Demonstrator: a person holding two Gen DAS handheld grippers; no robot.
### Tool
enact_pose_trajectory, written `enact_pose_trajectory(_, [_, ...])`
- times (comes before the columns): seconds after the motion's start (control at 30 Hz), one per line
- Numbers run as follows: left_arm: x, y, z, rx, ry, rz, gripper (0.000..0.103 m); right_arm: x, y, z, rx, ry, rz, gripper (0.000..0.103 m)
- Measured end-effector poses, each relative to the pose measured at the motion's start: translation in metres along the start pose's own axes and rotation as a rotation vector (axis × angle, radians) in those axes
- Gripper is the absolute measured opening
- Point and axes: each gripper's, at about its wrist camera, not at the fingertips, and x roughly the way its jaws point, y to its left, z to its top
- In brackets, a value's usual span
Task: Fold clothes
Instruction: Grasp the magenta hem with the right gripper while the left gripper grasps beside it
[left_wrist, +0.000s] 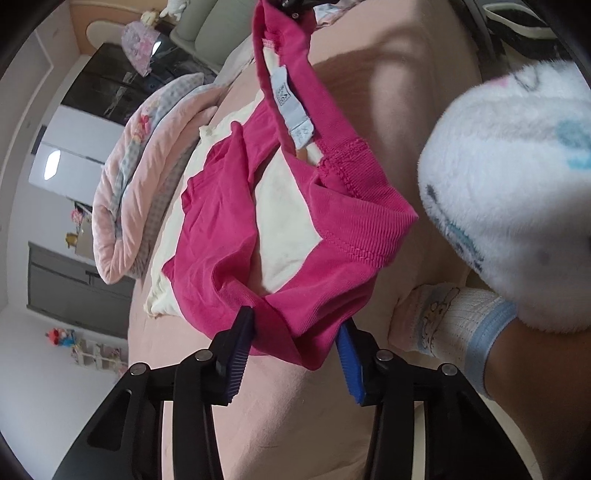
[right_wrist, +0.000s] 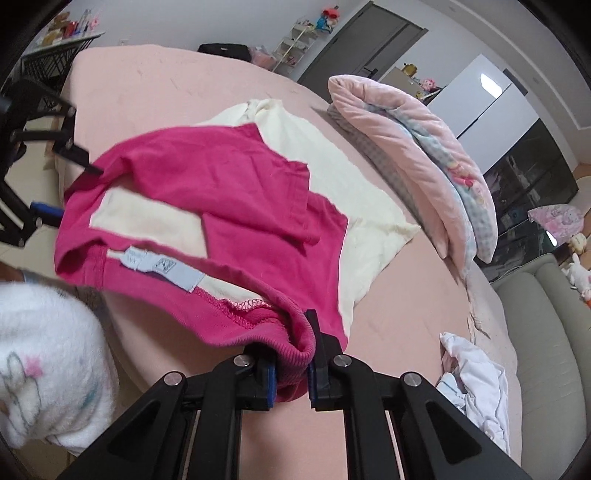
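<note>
A home bedroom: pink-sheeted bed (right_wrist: 166, 81), folded quilt (right_wrist: 417, 147), plush toys (right_wrist: 581, 273).

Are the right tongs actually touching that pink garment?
Touching. The right wrist view shows the right tongs clamped on the pink garment, its ribbed band bunched between them.

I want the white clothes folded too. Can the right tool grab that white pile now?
Probably not yet. The right tool is shut on the pink garment, so it is busy, though the white pile lies uncovered close beside it.

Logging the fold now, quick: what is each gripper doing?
Left gripper: closed on the pink garment.
Right gripper: closed on its ribbed band.
</note>
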Motion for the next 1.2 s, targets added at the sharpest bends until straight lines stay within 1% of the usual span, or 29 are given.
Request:
enact_pose_trajectory(0.07, [-0.006,0.007,0.003,-0.022,-0.017,0.023,0.037,-0.002,-0.003,0.006,-0.010,-0.012,-0.012,0.009])
enact_pose_trajectory(0.1, [-0.009,0.012,0.004,-0.034,-0.022,0.025,0.037,-0.003,-0.005,0.009,-0.014,-0.019,-0.019,0.009])
enact_pose_trajectory(0.13, [-0.011,0.019,0.006,-0.057,-0.027,0.013,0.037,-0.004,-0.007,0.012,-0.011,-0.026,-0.023,0.009])
enact_pose_trajectory(0.17, [-0.013,0.026,0.007,-0.079,-0.032,-0.001,0.037,-0.004,-0.010,0.014,0.006,-0.026,-0.016,0.009])
enact_pose_trajectory(0.2, [-0.014,0.033,0.009,-0.097,-0.035,0.004,0.037,-0.005,-0.014,0.017,0.022,-0.027,-0.009,0.009])
enact_pose_trajectory(0.27, [-0.013,0.039,0.011,-0.102,-0.037,0.009,0.037,-0.005,-0.021,0.021,0.056,-0.027,0.005,0.009])
enact_pose_trajectory(0.33, [-0.012,0.044,0.012,-0.111,-0.039,0.019,0.036,-0.006,-0.028,0.025,0.085,-0.031,0.011,0.009])
enact_pose_trajectory(0.4, [-0.011,0.046,0.014,-0.123,-0.034,0.030,0.033,-0.007,-0.035,0.029,0.114,-0.033,0.021,0.009])
enact_pose_trajectory(0.47, [-0.008,0.049,0.016,-0.142,-0.028,0.039,0.033,-0.007,-0.042,0.032,0.137,-0.034,0.031,0.009])
enact_pose_trajectory(0.67, [-0.003,0.062,0.020,-0.214,-0.016,0.053,0.033,-0.002,-0.048,0.045,0.106,-0.034,0.016,0.009])
enact_pose_trajectory(0.73, [-0.002,0.071,0.020,-0.269,-0.017,0.041,0.033,-0.001,-0.051,0.048,0.113,-0.033,0.029,0.009])
enact_pose_trajectory(0.8, [-0.002,0.079,0.018,-0.323,-0.015,0.023,0.034,0.001,-0.058,0.050,0.138,-0.038,0.058,0.009])
enact_pose_trajectory(0.9, [0.004,0.098,0.013,-0.430,-0.010,-0.028,0.035,0.010,-0.072,0.051,0.197,-0.023,0.118,0.009])
enact_pose_trajectory(0.97, [0.013,0.114,0.008,-0.529,0.004,-0.092,0.035,0.019,-0.080,0.050,0.230,-0.009,0.159,0.009])
enact_pose_trajectory(1.03, [0.022,0.129,0.003,-0.630,0.010,-0.152,0.035,0.029,-0.089,0.047,0.289,0.004,0.216,0.009])
enact_pose_trajectory(1.13, [0.036,0.147,-0.006,-0.774,0.009,-0.228,0.035,0.044,-0.102,0.042,0.380,0.023,0.301,0.011])
enact_pose_trajectory(1.2, [0.048,0.155,-0.011,-0.842,0.022,-0.266,0.035,0.058,-0.110,0.037,0.446,0.034,0.352,0.011])
